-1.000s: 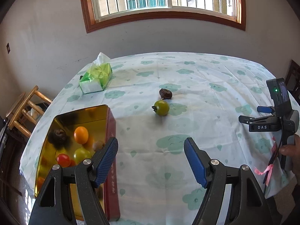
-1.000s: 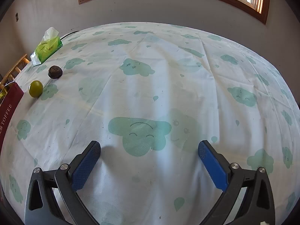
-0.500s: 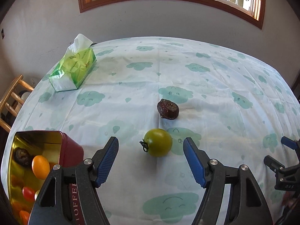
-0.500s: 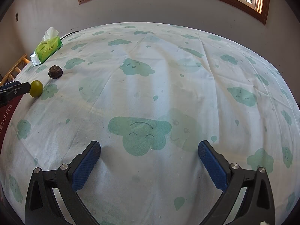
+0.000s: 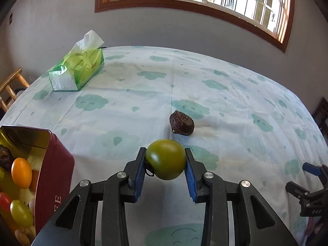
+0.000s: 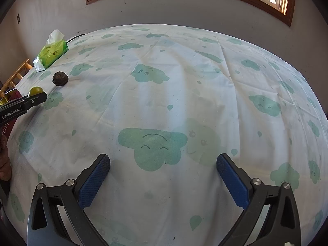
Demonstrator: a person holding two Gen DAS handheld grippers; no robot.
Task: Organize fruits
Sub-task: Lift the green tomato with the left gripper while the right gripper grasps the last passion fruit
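A green tomato (image 5: pixel 165 159) sits between the blue pads of my left gripper (image 5: pixel 165 151), whose jaws are closing tight on it, one pad pressed on each side. Just beyond it a dark brown wrinkled fruit (image 5: pixel 182 123) lies on the cloud-print tablecloth (image 5: pixel 235 102). The red tin (image 5: pixel 53 176) at the lower left holds an orange fruit (image 5: pixel 21 173), a green one (image 5: pixel 21 213) and others. In the right wrist view the tomato (image 6: pixel 36 91) and the brown fruit (image 6: pixel 60 78) are far left. My right gripper (image 6: pixel 163 162) hangs open over bare cloth.
A green tissue pack (image 5: pixel 80 69) stands at the table's far left, with a wooden chair (image 5: pixel 10 88) past the edge. A wall and window are behind the table. A hand (image 6: pixel 4 160) shows at the left rim of the right wrist view.
My left gripper came forward and down from beside the tin to the green tomato and shut on it. The right gripper kept still.
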